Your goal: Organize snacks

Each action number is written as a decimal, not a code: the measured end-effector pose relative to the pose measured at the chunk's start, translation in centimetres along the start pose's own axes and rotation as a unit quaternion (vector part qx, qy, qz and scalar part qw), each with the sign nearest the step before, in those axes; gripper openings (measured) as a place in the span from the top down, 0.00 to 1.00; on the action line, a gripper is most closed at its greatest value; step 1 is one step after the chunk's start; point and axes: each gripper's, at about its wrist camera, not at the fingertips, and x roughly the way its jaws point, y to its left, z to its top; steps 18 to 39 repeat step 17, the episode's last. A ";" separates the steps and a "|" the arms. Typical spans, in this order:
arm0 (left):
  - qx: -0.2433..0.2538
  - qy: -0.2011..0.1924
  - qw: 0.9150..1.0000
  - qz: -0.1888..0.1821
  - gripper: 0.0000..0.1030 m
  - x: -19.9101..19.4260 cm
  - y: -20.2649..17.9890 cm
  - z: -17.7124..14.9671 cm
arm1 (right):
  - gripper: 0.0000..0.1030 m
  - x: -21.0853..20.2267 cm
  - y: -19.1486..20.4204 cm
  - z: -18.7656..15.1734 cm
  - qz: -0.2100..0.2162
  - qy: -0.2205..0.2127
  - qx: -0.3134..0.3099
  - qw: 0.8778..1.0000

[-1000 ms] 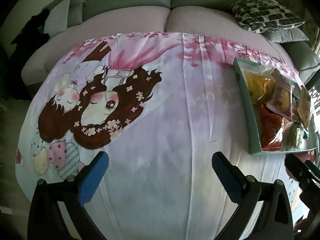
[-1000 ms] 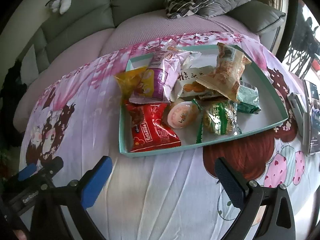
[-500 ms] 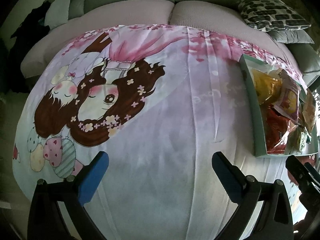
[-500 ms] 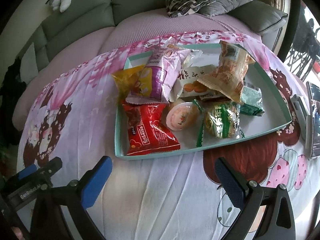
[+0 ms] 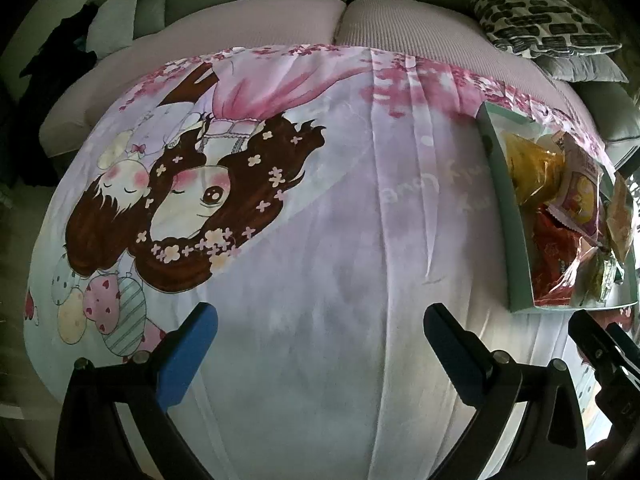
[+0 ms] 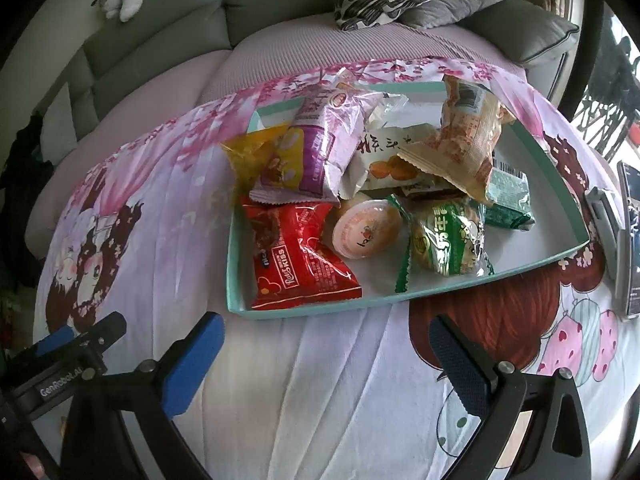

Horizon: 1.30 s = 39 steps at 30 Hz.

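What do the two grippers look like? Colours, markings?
Both match: black plastic frames with silver screws and two fingers carrying blue pads. The left gripper shows one bright blue pad and one darker, textured. The right gripper looks the same. White "GenRobot.AI" lettering marks the left unit's side.

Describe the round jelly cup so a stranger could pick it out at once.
Find the teal tray on the cartoon-print cloth. In its middle, the jelly cup lies between the red Rest Kiss packet and the green-wrapped snack. It is the only round, orange, lidded tub among flat crinkled packets.
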 end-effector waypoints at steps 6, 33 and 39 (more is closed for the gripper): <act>-0.001 0.000 1.000 0.000 0.01 0.1 0.1 0.0 | 0.00 0.0 -0.1 0.0 0.001 0.000 0.002 1.000; 0.004 -0.018 1.000 -0.002 0.01 -0.6 -0.1 0.0 | 0.00 0.0 -0.2 0.0 0.001 0.001 0.005 1.000; 0.004 -0.018 1.000 -0.002 0.01 -0.6 -0.1 0.0 | 0.00 0.0 -0.2 0.0 0.001 0.001 0.005 1.000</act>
